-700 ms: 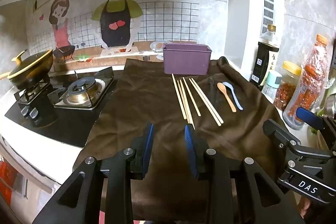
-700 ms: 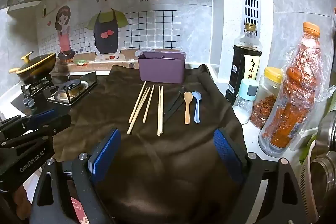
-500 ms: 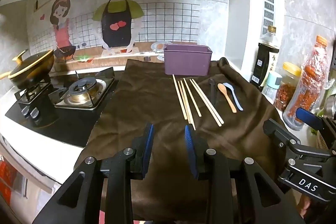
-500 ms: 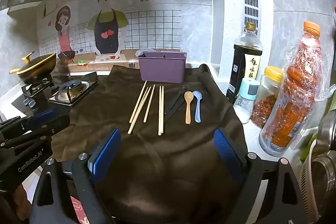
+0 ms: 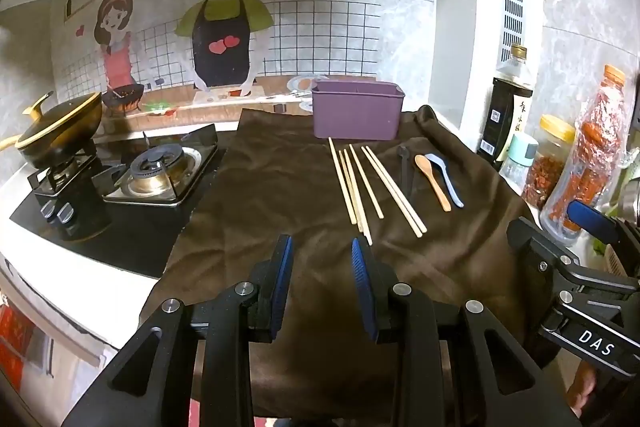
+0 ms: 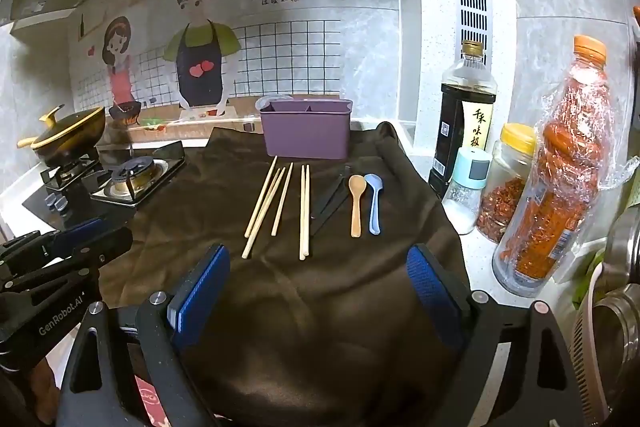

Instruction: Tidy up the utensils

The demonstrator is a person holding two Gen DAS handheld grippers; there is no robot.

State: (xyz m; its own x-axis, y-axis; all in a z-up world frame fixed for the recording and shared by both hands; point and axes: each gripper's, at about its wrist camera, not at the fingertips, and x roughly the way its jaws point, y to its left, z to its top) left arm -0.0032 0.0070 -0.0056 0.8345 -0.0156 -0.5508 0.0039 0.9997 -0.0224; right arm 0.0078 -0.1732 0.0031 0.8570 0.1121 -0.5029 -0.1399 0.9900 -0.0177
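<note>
On the brown cloth-covered desk (image 6: 340,307), little has changed: wooden chopsticks (image 6: 280,203) and spoons at twelve o'clock lie untouched; left tongs (image 5: 322,279) narrowly parted, right tongs (image 6: 316,291) wide open, both empty; sorting not begun.

Two low wrist views, both facing the brown cloth (image 5: 280,187).

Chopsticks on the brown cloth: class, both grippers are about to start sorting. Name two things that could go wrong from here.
1. The chopsticks lie thin and flat, close together on the wrinkled brown cloth; a pinch may snag fabric or lift several.
2. The bottles crowd the cloth's right edge, near the spoons; the open right gripper might knock one over.
</note>
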